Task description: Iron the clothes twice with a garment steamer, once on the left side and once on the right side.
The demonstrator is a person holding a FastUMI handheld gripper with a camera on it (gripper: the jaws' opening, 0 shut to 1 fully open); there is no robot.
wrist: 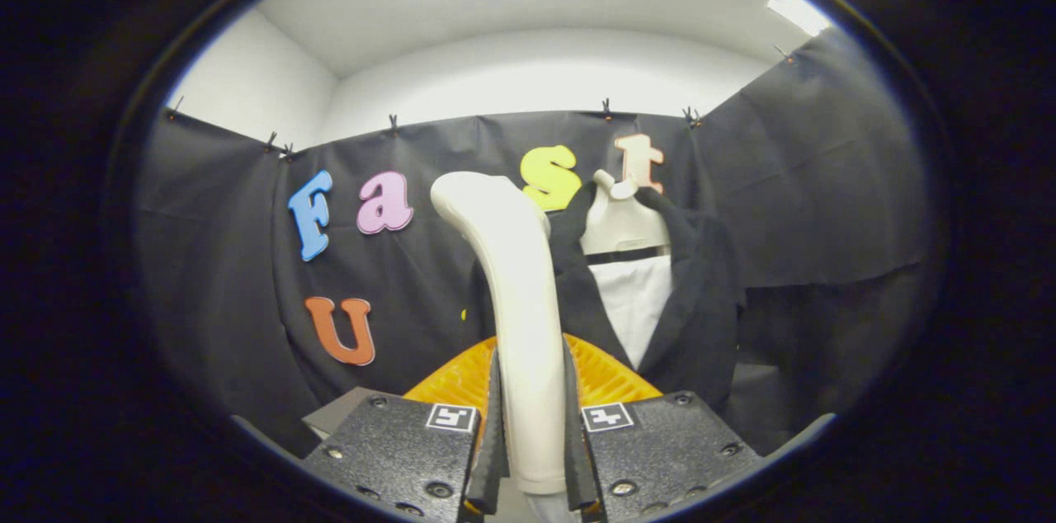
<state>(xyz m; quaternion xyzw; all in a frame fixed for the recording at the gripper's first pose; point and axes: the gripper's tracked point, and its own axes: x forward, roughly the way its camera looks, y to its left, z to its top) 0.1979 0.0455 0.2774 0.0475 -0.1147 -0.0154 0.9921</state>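
A white garment steamer (520, 300) stands upright between my fingers, its curved head rising well above them. My gripper (530, 424) is shut on the steamer's handle, both fingers pressing its sides. Beyond the steamer, slightly to the right, a dark jacket (701, 292) with a white inner panel (634, 300) hangs on a pale mannequin bust (620, 226). The steamer's head is left of the jacket's collar and covers part of the jacket's left side.
An orange ribbed object (606, 379) lies just behind my fingers, partly hidden by the steamer. Black cloth walls (223, 275) enclose the booth on the left, back and right. A grey surface (763, 403) sits low beside the jacket.
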